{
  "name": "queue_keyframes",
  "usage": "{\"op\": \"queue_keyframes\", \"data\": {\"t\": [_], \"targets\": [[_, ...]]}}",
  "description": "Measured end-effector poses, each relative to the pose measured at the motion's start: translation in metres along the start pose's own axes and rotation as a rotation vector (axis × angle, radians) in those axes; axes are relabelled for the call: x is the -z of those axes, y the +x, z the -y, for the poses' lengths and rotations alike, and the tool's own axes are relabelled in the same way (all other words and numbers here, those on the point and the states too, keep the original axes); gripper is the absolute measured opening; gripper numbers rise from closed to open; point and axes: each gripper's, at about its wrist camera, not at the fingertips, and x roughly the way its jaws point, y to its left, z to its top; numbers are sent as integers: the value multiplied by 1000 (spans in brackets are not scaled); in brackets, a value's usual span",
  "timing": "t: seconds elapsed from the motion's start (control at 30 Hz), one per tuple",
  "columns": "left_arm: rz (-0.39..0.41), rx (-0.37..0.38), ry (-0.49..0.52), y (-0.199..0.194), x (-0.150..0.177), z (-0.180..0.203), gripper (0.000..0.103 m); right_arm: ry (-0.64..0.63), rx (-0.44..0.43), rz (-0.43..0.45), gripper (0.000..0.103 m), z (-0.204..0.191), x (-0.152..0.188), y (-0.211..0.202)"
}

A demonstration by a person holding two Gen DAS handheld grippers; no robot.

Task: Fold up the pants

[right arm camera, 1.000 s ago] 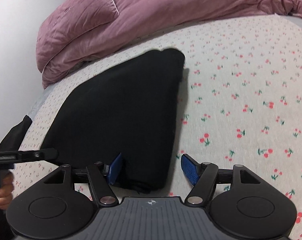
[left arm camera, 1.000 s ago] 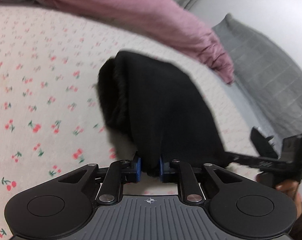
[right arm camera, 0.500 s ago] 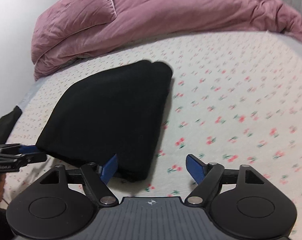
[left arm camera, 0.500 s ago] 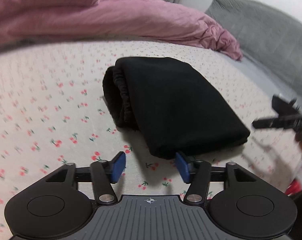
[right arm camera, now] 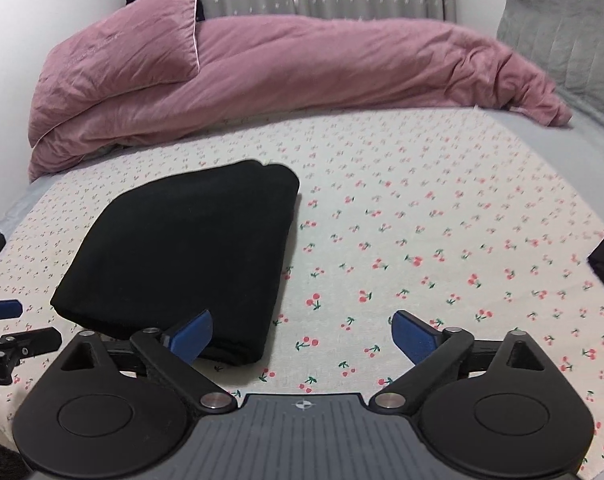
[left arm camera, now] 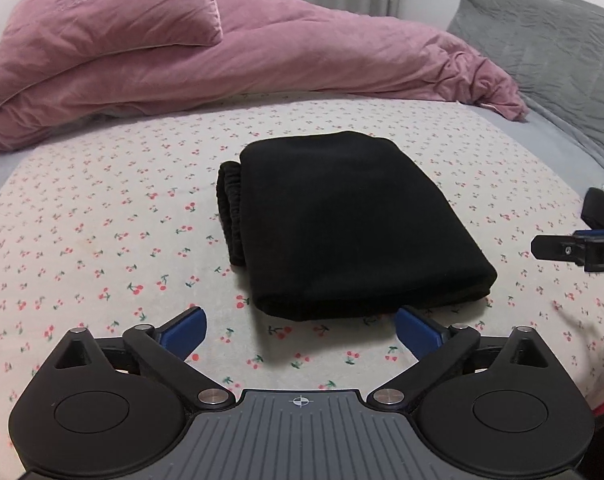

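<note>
While both tools (left arm camera: 299,330) (right arm camera: 304,334) are opening, empty, one folded pants (left arm camera: 342,224) lies flat.

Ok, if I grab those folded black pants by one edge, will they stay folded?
Probably not: the black pants look like soft, thick cloth, so the layers would likely droop open. The stacked waistband suggests some bulk, yet likely light.

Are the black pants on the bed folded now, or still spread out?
Folded. The black pants lie as a compact rectangle on the cherry-print sheet, with layered edges and the waistband stacked at one side.
</note>
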Motion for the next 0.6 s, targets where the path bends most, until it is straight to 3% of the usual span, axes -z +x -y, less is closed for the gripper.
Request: {"op": "queue_keyframes", "data": {"t": [0.3, 0.47, 0.6], "targets": [[-19, -139, -76, 1, 7, 3, 103, -14, 98, 54, 102, -12, 15, -2], [-11, -187, -116, 3, 15, 4, 103, -40, 104, 59, 102, -26, 21, -2], [-23, -177, -135, 6, 19, 7, 103, -82, 122, 71, 102, -38, 24, -3]]}}
